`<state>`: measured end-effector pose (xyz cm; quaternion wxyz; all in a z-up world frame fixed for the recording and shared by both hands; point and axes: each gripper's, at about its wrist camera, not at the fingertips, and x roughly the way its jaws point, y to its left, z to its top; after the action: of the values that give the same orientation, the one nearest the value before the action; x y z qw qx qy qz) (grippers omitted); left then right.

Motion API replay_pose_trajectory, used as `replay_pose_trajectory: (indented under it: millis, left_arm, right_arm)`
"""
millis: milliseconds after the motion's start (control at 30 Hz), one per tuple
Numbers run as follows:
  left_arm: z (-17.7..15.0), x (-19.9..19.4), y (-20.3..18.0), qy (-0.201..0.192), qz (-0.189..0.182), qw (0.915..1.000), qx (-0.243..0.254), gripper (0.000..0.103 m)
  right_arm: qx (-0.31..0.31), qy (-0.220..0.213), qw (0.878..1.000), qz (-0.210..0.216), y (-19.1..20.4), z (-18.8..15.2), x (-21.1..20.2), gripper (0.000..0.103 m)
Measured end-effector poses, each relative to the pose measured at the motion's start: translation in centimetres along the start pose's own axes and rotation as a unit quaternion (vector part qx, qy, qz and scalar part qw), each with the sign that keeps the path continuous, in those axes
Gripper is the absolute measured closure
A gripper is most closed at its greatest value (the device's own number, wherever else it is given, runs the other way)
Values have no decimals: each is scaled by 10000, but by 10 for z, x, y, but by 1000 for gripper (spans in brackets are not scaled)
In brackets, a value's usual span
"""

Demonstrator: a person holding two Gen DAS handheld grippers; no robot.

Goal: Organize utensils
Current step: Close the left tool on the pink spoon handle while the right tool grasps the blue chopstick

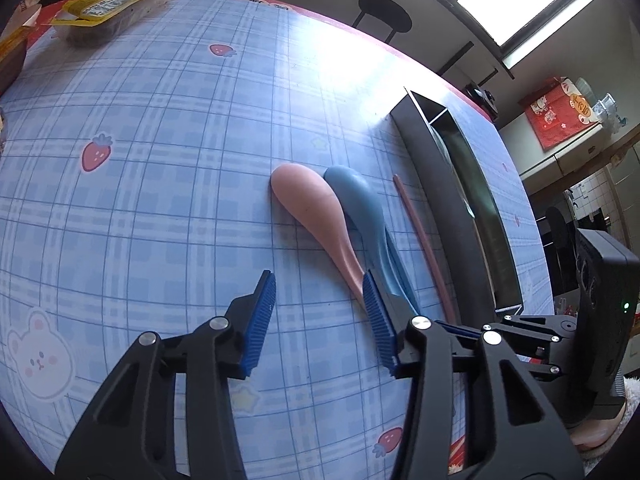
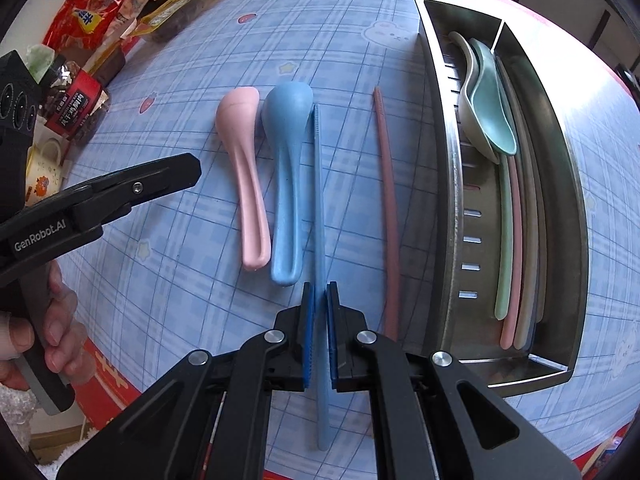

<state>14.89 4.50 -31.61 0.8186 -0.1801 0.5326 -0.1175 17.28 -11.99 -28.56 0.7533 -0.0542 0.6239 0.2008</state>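
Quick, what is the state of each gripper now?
Left gripper: open, holding nothing, beside the pink spoon handle.
Right gripper: closed on the blue chopstick.

Open tablecloth [image 1: 152,184] left of pink spoon [image 2: 244,176], narrow strip between blue chopstick [image 2: 318,200] and pink chopstick [image 2: 386,208], steel tray [image 2: 444,168] walling the right, snack packets [image 2: 92,60] crowding far left, left gripper [image 2: 188,172] reaching in from the left.
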Motion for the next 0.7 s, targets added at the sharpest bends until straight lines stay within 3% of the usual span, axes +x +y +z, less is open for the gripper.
replay_pose_trajectory:
  millis: [400,700]
  left_arm:
    - [12,21,-6,87,-29,9999,-122,56]
    - [25,31,-6,-54,102,9998,-134,64]
  right_arm:
    - [-97,-40,9998,-168,6,-2,-2,96]
    - [-227,-137,9996,-102,6,-5,-1,96]
